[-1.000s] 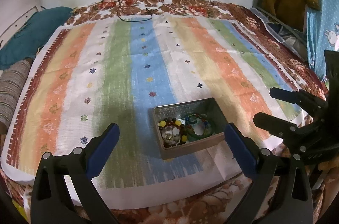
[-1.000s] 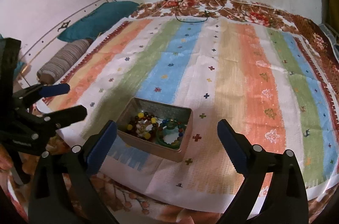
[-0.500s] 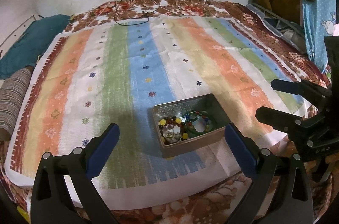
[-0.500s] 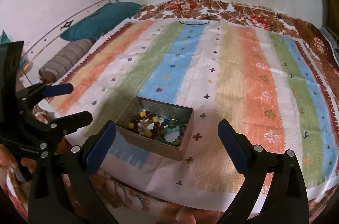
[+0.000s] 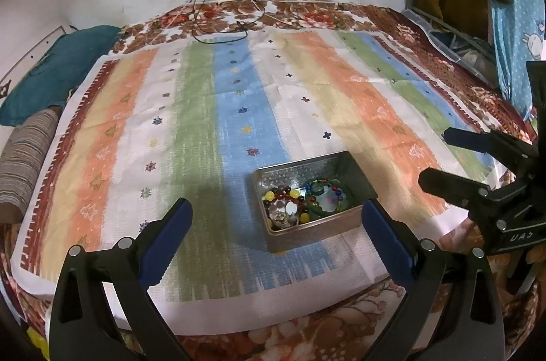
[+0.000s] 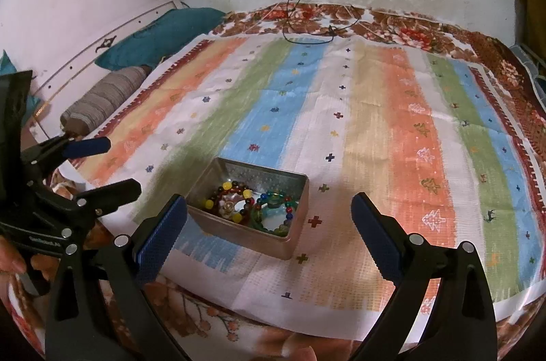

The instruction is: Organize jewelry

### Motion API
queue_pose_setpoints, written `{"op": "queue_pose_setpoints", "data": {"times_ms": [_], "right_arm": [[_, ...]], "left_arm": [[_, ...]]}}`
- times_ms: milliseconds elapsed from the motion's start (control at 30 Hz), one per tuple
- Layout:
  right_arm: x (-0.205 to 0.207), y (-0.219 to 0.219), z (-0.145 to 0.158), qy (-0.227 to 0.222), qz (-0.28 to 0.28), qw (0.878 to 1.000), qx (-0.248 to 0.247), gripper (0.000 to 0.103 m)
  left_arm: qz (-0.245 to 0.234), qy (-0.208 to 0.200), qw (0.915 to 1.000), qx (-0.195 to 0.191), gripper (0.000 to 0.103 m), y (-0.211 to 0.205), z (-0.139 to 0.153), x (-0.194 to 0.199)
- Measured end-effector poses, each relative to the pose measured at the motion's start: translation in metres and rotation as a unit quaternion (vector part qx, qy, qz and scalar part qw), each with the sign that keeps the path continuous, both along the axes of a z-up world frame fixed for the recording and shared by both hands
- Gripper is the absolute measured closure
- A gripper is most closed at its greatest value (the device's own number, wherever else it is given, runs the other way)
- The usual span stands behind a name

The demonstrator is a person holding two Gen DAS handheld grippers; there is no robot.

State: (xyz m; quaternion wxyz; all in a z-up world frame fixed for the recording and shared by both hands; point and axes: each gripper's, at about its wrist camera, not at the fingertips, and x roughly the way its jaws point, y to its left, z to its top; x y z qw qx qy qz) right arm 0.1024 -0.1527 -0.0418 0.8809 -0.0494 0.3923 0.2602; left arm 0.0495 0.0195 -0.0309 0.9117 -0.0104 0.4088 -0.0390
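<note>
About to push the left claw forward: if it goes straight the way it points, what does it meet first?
Most likely the metal tin of bead bracelets, lying just ahead between the open fingers of the left claw. Depth is unclear; it might clear the rim and meet the striped cloth.

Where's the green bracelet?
In the tin on the striped cloth, the green bracelet lies on the right, beside the red one.

From my right wrist camera, the right gripper [image 6: 269, 224] hangs wide open above the metal tin [image 6: 249, 231], which holds beaded bracelets [image 6: 252, 204] and sits on the striped cloth [image 6: 375, 128]. The left gripper [image 6: 112, 166], also open, shows at left.
</note>
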Motion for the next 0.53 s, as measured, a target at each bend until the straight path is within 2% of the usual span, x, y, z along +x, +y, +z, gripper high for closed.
{"op": "queue_pose_setpoints", "data": {"times_ms": [533], "right_arm": [[0.0009, -0.0017, -0.0013, 0.005, -0.005, 1.0, 0.0, 0.005]], "left_arm": [[-0.005, -0.013, 0.9999, 0.002, 0.006, -0.005, 0.0038, -0.0034]]}}
